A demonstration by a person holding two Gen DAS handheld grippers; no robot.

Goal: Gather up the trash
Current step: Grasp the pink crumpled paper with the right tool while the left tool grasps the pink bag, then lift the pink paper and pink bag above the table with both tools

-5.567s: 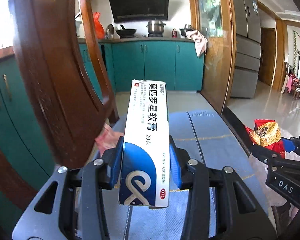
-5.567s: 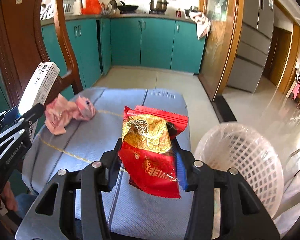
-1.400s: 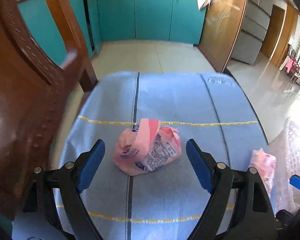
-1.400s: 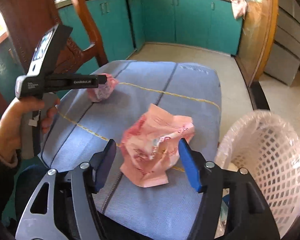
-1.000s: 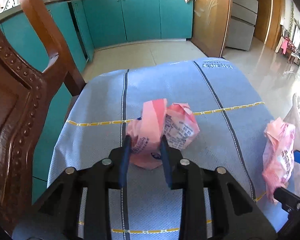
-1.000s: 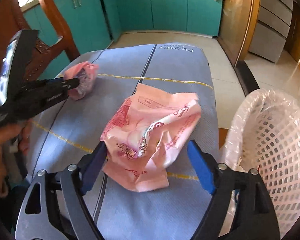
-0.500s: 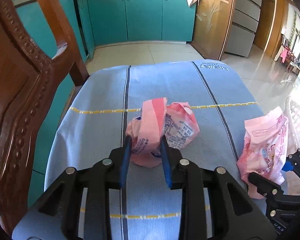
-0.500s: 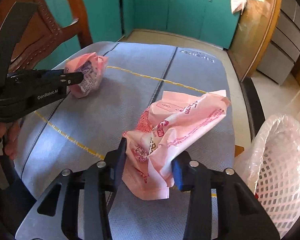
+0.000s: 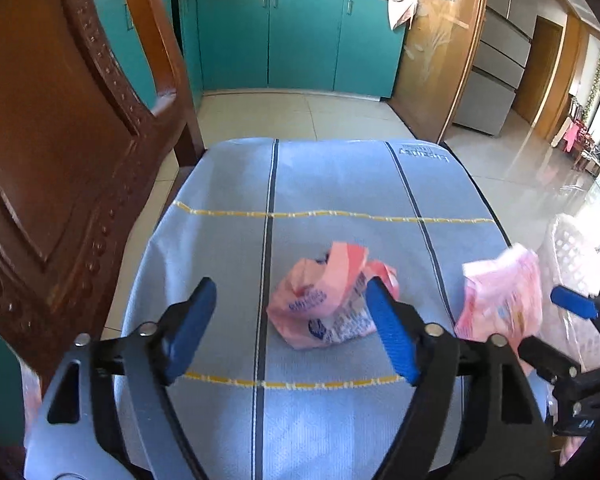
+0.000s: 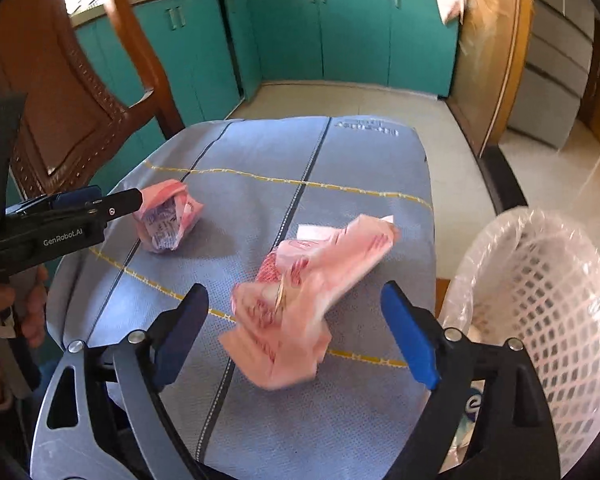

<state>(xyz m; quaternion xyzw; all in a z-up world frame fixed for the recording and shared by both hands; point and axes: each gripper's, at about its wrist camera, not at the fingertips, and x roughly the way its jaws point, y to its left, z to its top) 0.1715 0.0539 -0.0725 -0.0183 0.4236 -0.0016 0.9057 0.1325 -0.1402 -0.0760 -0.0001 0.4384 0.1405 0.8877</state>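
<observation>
1. Two grippers are working over one blue-grey cushion, and both have just been opening – neither is clenching anything now.
2. Left gripper is standing with its blue pads spread wide; the crumpled pink wrapper is lying on the cushion between them, close against the right-hand pad, though whether it is touching that pad I cannot tell.
3. Right gripper is likewise released, its pads well apart, with the pink bag lying loose and motion-blurred between them, touching neither pad – near the cushion's edge on the basket side.
4. From the right wrist view, the crumpled wrapper is sitting toward the cushion's chair-back side, just beside the tip of the left gripper, which a hand is holding.
5. White mesh basket, lined with clear plastic, is standing just off the cushion's right edge, near the pink bag.
6. Carved wooden chair back is rising along the cushion's left side.
7. Teal cabinets are running behind the cushion's far end, across a pale tiled floor.
</observation>
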